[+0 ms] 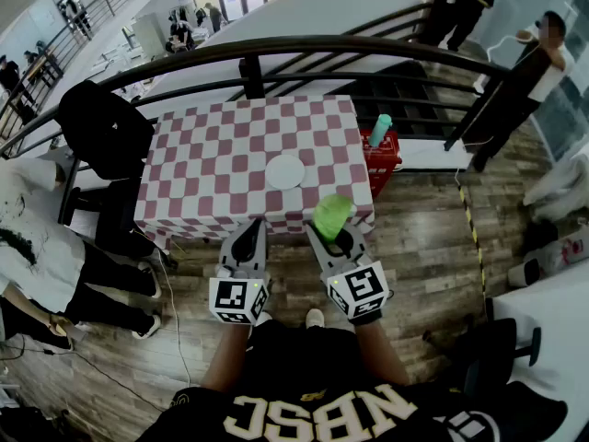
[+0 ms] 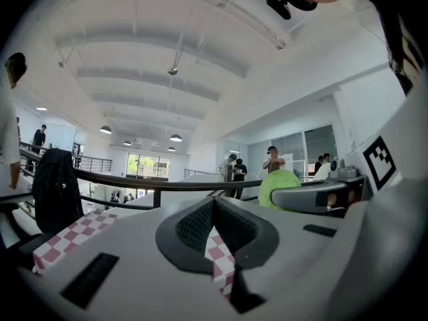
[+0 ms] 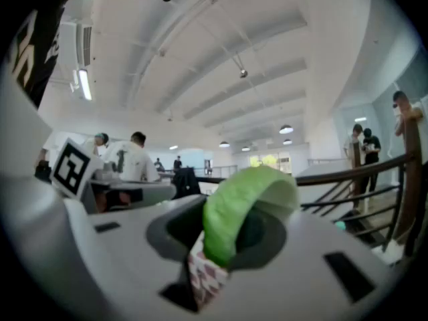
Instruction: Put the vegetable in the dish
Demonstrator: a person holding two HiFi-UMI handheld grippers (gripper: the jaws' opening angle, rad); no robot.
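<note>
Two grippers are held side by side in front of the near edge of the bench (image 1: 212,155), which is covered by a red-and-white checked cloth (image 1: 184,201). The left gripper (image 1: 250,232) has its jaws clenched together with nothing between them; in its own view only a strip of the checked cloth shows past the tips. The right gripper (image 1: 333,236) grasps the vegetable (image 1: 331,215), a light green leafy piece with a paler, whitish edge. The jaws press on it from both sides, and the leaf stands up above them.

From the head view the vegetable hangs over the front edge of the bench. It is near the dish (image 1: 285,171) but apart from it. The dish is a small white round one, and it lies on the cloth toward the near side of the bench.

At the bench's right end stands a red basket (image 1: 382,164) with a teal bottle-like thing (image 1: 380,129) sticking out of it. A dark curved railing (image 1: 276,48) runs behind the bench, and a black jacket (image 1: 103,127) hangs at the bench's left. Several people (image 1: 525,81) stand in the background.
</note>
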